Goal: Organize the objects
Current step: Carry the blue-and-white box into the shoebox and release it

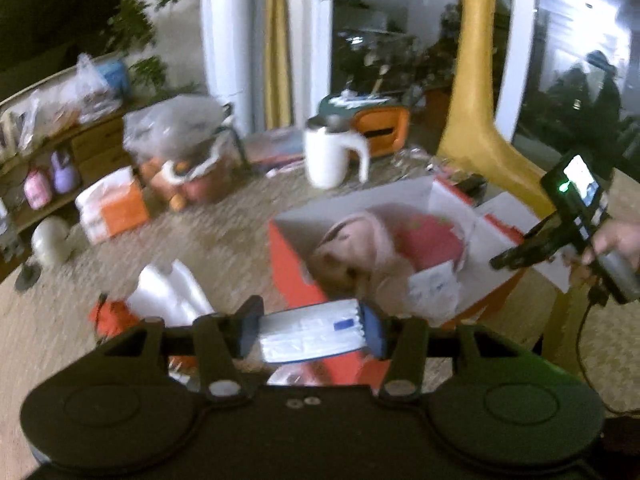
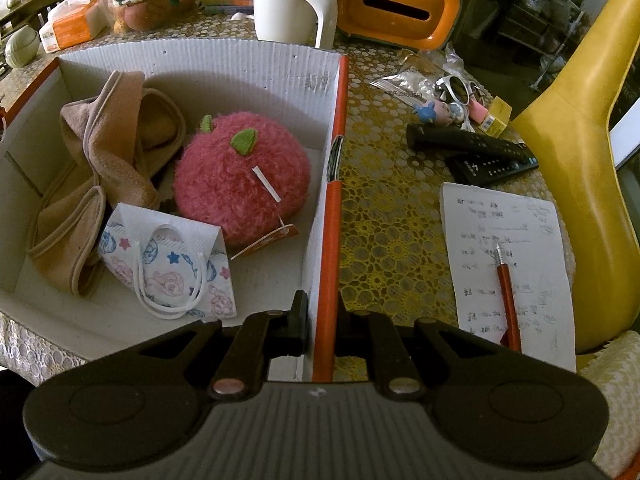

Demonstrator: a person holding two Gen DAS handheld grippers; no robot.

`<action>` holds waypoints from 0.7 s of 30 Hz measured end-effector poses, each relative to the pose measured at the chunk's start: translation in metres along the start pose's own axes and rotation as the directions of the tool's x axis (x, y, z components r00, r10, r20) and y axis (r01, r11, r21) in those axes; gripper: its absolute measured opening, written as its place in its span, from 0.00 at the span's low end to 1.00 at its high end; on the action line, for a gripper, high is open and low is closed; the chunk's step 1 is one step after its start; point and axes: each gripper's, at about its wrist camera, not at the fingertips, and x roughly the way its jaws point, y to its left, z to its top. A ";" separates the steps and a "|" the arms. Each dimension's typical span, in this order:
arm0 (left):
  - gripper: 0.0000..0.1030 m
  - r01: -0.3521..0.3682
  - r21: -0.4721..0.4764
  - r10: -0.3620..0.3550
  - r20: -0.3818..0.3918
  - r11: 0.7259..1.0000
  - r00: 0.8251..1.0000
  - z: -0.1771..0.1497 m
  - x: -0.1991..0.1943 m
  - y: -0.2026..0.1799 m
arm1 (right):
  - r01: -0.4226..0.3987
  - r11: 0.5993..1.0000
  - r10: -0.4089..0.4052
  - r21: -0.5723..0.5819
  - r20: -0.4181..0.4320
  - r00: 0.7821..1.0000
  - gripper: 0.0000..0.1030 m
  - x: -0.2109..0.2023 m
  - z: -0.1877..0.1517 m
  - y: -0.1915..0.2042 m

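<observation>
Left wrist view: packet carried above box.
Left gripper pinches the packet (for loading); right gripper clamps the box wall, steadying it.

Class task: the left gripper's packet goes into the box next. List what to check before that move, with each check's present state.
1. White packet held between the left gripper jaws: ok.
2. Right gripper shut on the box wall, steadying it: ok.
3. Box open on top: ok.
4. Free floor space near the patterned bag: ok.
5. Packet already above the box: cannot tell.
</observation>
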 end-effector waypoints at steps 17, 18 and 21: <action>0.49 0.219 0.164 -0.208 -0.084 0.962 0.975 0.051 0.098 -0.102 | -0.038 0.999 0.038 -0.002 -0.009 0.999 0.10 0.000 0.001 0.000; 0.49 0.220 0.172 -0.206 -0.094 0.960 0.974 0.052 0.104 -0.106 | -0.040 0.999 0.039 -0.002 -0.008 0.999 0.10 0.000 0.002 0.000; 0.49 0.238 0.196 -0.216 -0.127 0.951 0.968 0.050 0.122 -0.116 | -0.040 0.999 0.040 -0.001 -0.008 0.999 0.10 0.001 0.001 0.000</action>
